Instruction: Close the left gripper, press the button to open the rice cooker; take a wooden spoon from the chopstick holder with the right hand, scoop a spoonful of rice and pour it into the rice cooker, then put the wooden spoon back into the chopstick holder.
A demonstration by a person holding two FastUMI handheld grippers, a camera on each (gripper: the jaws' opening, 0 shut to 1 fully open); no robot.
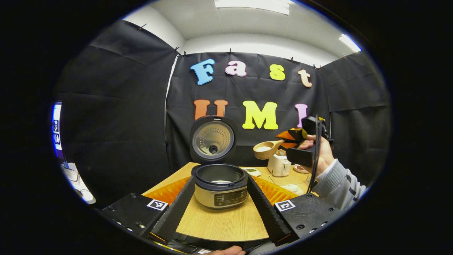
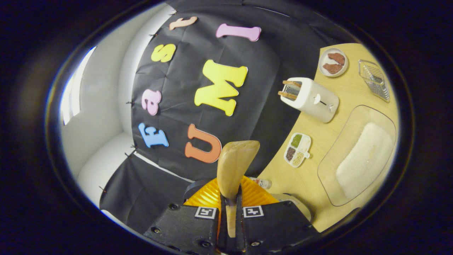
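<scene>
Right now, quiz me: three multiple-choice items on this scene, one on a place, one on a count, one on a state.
1. Where is the wooden spoon?
A. Lying on the table
B. Held in the right gripper, in the air to the right of the rice cooker
C. Inside the cooker pot

2. How many slices stand in the toaster?
A. None
B. Two
C. Four

3. What state is the rice cooker lid in?
A. Shut
B. Lying on the table
C. Raised open

Answers: 1 B, the fingers clamp its handle; 2 B, two brown edges rise from the slots; 3 C, its inner face shows.
</scene>
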